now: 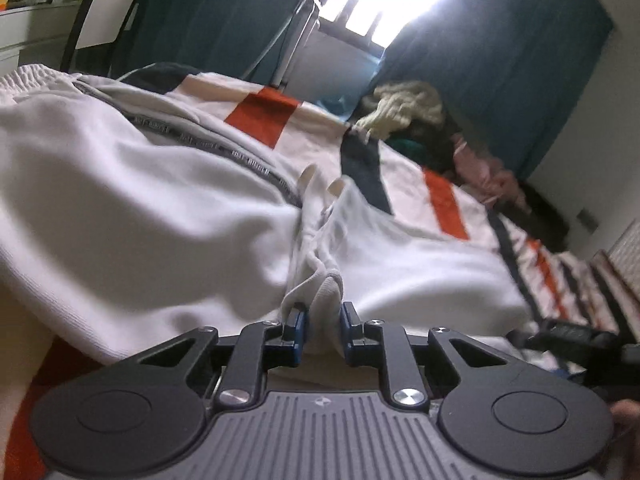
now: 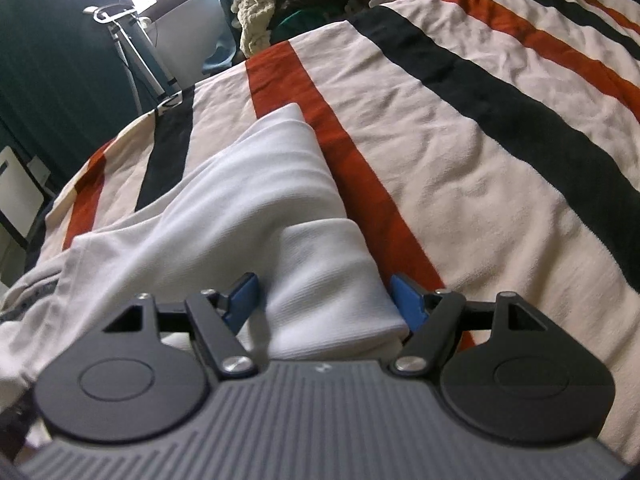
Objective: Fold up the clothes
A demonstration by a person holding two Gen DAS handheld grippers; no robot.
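A white garment with a grey printed band lies bunched on a striped cream, orange and dark blanket. My left gripper is shut on a gathered fold of this garment, and cloth rises from between its blue pads. In the right wrist view, a rolled edge of the same white garment lies between the fingers of my right gripper. That gripper stands open, its right pad against the cloth and its left pad a little apart. The blanket stretches away to the right.
A pile of loose clothes sits at the far end of the bed. A metal stand rises near the bright window, and a white chair is beyond the bed's left side. Bare blanket lies to the right of the garment.
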